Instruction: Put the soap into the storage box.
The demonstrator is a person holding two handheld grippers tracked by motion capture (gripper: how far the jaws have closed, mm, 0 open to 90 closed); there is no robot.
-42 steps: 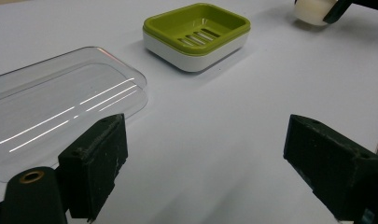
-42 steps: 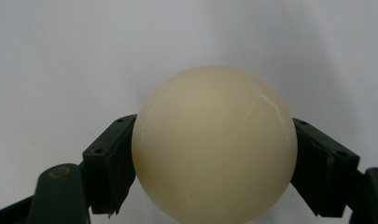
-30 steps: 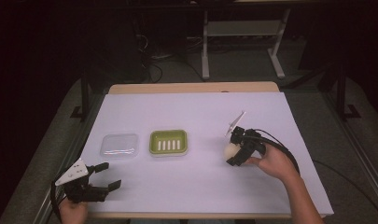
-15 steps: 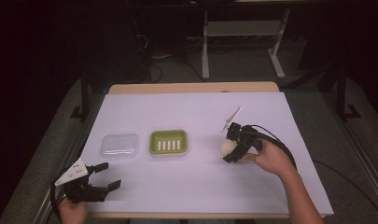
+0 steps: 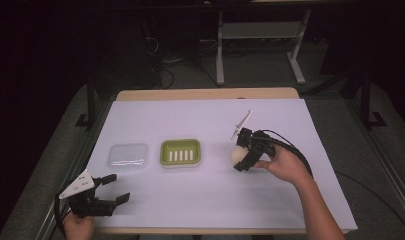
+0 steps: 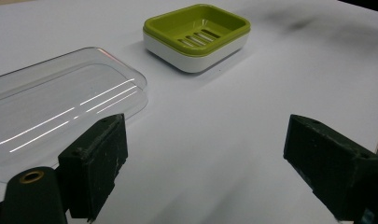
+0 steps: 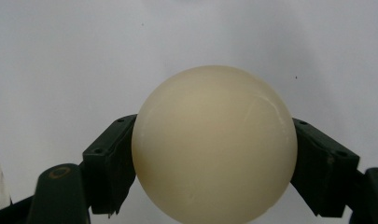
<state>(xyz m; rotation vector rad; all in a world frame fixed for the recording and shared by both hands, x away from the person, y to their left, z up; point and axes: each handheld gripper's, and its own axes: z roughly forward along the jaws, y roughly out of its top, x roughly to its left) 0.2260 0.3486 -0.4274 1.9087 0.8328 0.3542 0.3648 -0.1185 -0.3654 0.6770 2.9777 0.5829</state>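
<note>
Soap [image 7: 213, 144] smooth, cream, rounded; clamped between right hand-held gripper [image 5: 241, 156] pads

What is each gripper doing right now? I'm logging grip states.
Left gripper: open, holding nothing.
Right gripper: closed on the cream soap.
</note>
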